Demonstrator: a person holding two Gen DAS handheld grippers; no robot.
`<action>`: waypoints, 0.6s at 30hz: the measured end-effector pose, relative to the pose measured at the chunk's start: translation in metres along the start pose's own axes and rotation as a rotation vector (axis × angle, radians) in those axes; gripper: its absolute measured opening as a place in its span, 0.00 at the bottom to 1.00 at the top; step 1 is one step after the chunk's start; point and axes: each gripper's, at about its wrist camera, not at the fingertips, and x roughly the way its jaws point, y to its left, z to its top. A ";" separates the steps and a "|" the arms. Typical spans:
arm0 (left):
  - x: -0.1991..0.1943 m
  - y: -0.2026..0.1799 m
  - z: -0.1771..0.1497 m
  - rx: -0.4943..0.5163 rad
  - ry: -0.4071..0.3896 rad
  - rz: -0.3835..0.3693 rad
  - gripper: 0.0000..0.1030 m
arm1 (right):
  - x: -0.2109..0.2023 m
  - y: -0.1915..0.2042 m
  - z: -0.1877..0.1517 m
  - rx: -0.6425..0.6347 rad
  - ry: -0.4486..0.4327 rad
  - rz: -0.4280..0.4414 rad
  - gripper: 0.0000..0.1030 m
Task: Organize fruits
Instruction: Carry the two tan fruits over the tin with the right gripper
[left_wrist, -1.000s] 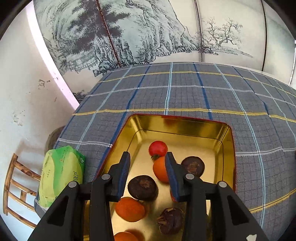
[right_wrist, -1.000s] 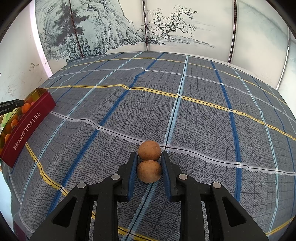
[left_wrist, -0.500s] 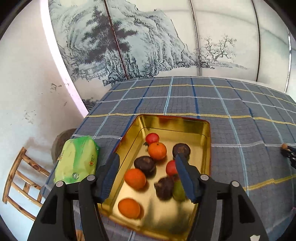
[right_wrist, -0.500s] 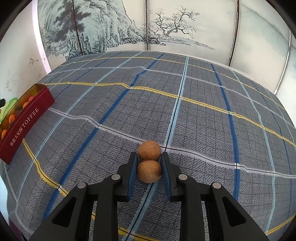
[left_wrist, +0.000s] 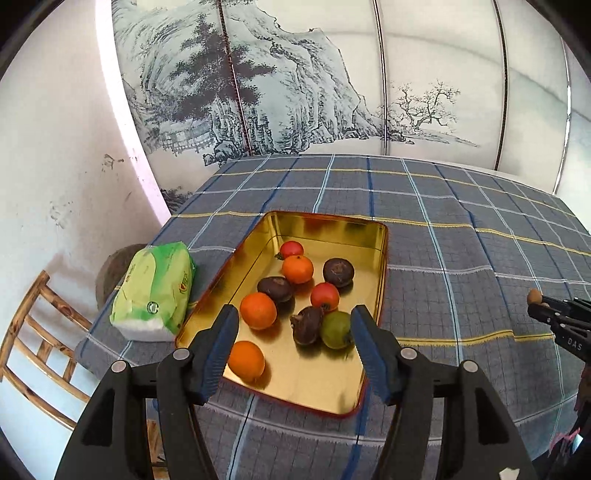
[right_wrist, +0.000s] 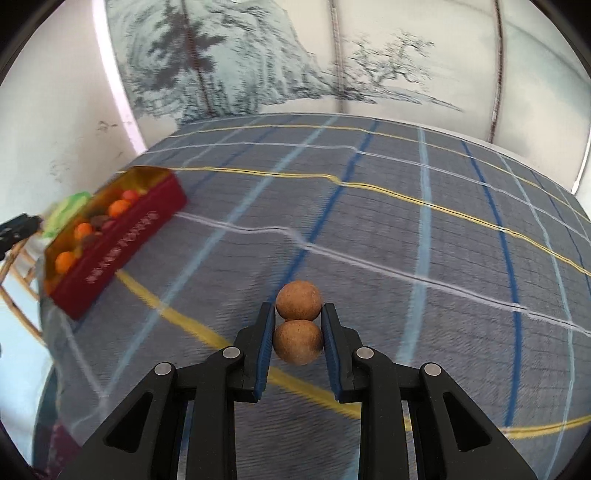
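Fruit sorting, nearly done by the look of it: tin (left_wrist: 382, 243) near surface's (left_wrist: 461, 236) left edge w/ nine fruits inside. Left tool (left_wrist: 291, 345) open, empty, over tin's near end. Right tool (right_wrist: 298, 334) grips brown fruit pair (right_wrist: 298, 325), well apart from tin (right_wrist: 122, 243); cloth between looks bare.

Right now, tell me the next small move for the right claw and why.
Probably carry the right claw left toward the gold tin. It is shut on the pair of brown fruits above the plaid cloth, well short of the tin where the other fruit lies. The left claw hangs open and empty over the tin, so watch for crowding.
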 end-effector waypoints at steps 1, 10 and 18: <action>-0.001 0.001 -0.002 -0.004 0.002 -0.001 0.58 | -0.003 0.008 0.000 -0.006 -0.004 0.013 0.26; -0.003 0.031 -0.021 -0.069 0.020 0.026 0.62 | -0.023 0.085 0.019 -0.103 -0.041 0.123 0.26; -0.007 0.059 -0.040 -0.100 0.029 0.040 0.64 | -0.020 0.152 0.043 -0.202 -0.052 0.222 0.26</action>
